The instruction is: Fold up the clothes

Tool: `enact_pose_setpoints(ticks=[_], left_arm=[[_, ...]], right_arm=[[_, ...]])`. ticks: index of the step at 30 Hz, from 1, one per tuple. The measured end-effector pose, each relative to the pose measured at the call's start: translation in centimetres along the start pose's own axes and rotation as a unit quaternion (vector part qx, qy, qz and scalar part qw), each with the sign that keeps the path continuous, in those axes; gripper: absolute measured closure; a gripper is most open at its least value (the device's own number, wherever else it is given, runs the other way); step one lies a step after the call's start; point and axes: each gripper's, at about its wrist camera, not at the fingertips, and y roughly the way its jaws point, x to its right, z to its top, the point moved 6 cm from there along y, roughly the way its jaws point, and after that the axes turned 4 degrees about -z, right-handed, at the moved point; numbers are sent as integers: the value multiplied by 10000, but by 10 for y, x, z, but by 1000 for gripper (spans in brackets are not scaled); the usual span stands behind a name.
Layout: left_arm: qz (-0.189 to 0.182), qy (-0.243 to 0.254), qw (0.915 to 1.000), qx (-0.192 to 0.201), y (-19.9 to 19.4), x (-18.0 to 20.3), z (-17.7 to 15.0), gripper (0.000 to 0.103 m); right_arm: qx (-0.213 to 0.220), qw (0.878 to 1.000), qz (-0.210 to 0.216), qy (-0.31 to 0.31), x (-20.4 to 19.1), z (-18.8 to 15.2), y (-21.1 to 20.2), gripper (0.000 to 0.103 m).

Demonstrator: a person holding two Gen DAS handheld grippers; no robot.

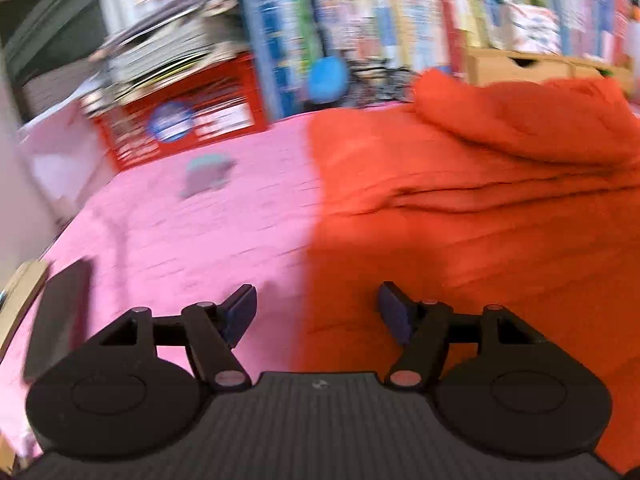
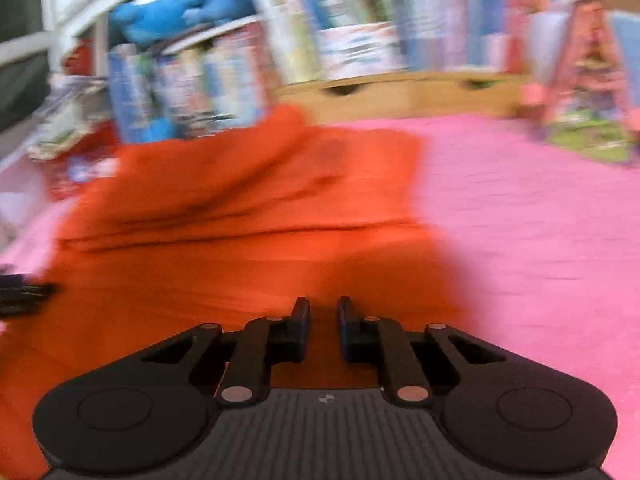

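orange garment (image 1: 480,208) lies flat on my pink cover (image 1: 192,232), far end bunched. left gripper (image 1: 318,312) gapes wide at its edge; right gripper (image 2: 323,320) nearly closed, empty. i'd bite both layers squarely.

the right gripper (image 2: 323,314) is hovering low over the orange garment (image 2: 248,216), its jaws standing a narrow gap apart with nothing between them. the garment is lying rumpled on the pink cloth (image 2: 520,216), bunching up at its far end. behind it, blurred books (image 2: 248,68) and a wooden drawer box (image 2: 400,94) are lining the back, with a blue plush toy (image 2: 168,4) sitting above.
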Motion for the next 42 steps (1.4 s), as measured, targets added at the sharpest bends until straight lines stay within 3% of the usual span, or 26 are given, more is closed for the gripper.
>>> enact_pose_setpoints(ticks=[2, 4, 9, 12, 17, 23, 25, 27, 28, 29, 33, 37, 42], left_arm=[[136, -145, 9998, 21, -12, -19, -5, 37], [305, -147, 9994, 91, -29, -29, -10, 37], [139, -287, 9987, 389, -69, -48, -29, 34], [-4, -287, 9990, 353, -80, -48, -44, 31], [-59, -325, 9992, 209, -82, -45, -54, 31], [-56, -278, 9992, 297, -91, -38, -54, 30], [-24, -254, 9991, 328, -92, -37, -53, 30], [22, -233, 9991, 367, -94, -37, -52, 30], [55, -232, 9989, 393, -95, -38, -52, 28], [96, -241, 9988, 423, -96, -39, -51, 26], [341, -370, 9973, 531, -95, -49, -47, 20], [490, -538, 9954, 622, -98, -61, -42, 20], [678, -699, 9920, 798, -113, -79, -41, 19]], right_arm=[[170, 9995, -245, -46, 27, -9, -21, 71], [329, 9987, -364, -128, 50, -18, -46, 62], [333, 9985, -290, -319, 85, -50, -103, 57], [28, 9987, 108, -489, 85, -71, -121, 49], [-573, 9903, 1251, -176, 74, -104, -128, 32], [-898, 9763, 1968, 117, 58, -115, -108, 18], [-951, 9684, 2292, 263, 48, -114, -105, 20], [-1003, 9592, 2613, 408, 38, -112, -102, 41], [-1028, 9541, 2772, 481, 33, -111, -101, 58], [-964, 9483, 2982, 498, 27, -106, -105, 64], [-329, 9267, 3724, 384, 3, -67, -133, 67], [118, 9150, 4001, 494, -19, -19, -117, 70], [67, 9246, 3687, 955, -46, 42, -39, 73]])
